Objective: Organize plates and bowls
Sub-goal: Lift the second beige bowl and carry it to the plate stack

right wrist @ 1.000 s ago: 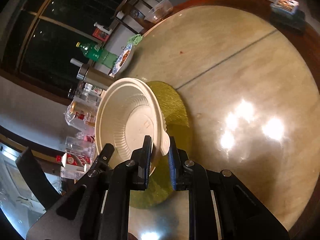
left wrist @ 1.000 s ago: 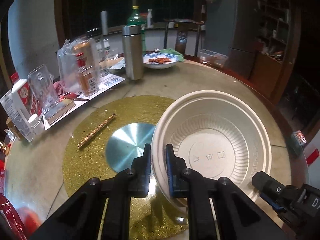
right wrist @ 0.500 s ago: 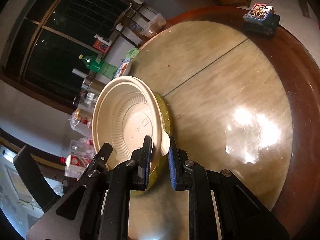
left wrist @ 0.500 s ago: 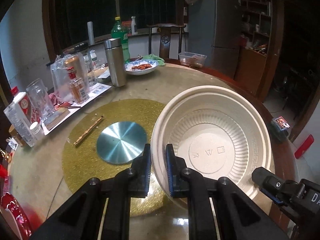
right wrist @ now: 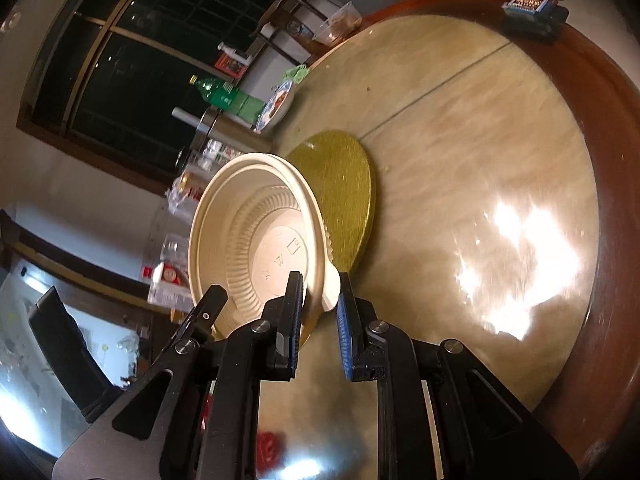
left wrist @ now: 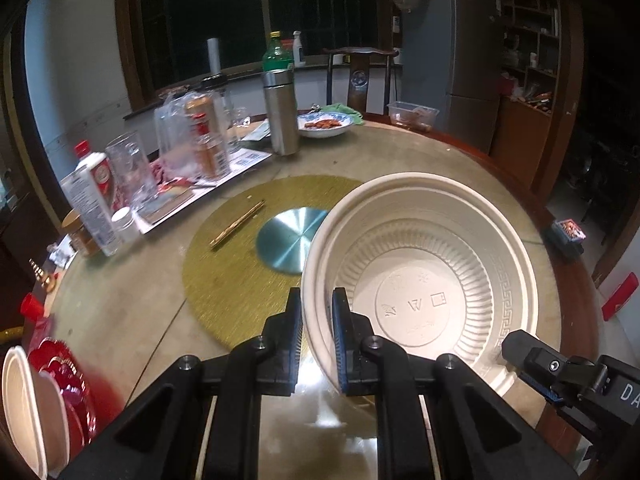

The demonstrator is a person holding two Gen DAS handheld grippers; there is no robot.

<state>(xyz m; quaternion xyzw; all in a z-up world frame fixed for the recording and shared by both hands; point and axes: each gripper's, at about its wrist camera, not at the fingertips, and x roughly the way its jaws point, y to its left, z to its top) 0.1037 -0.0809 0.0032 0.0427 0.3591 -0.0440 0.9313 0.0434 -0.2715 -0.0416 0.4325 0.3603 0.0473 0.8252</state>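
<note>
Bowl [left wrist: 420,280], a cream disposable one, hangs tilted above the round desk [right wrist: 460,184], near the gold mat [left wrist: 248,264]. Both grippers pinch opposite sides of its thin rim: the left gripper [left wrist: 317,340] and right gripper [right wrist: 320,316] each have fingers clamped there, probably so the flimsy shell stays steady when carried.

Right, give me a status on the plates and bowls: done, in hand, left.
Done: a white bowl already sits by the red dish at the table's near-left edge.
In hand: the cream bowl, with another apparently nested beneath, is held above the table, left gripper and right gripper shut on opposite rims.
Left: setting it down; the food plate remains at the far side.
</note>
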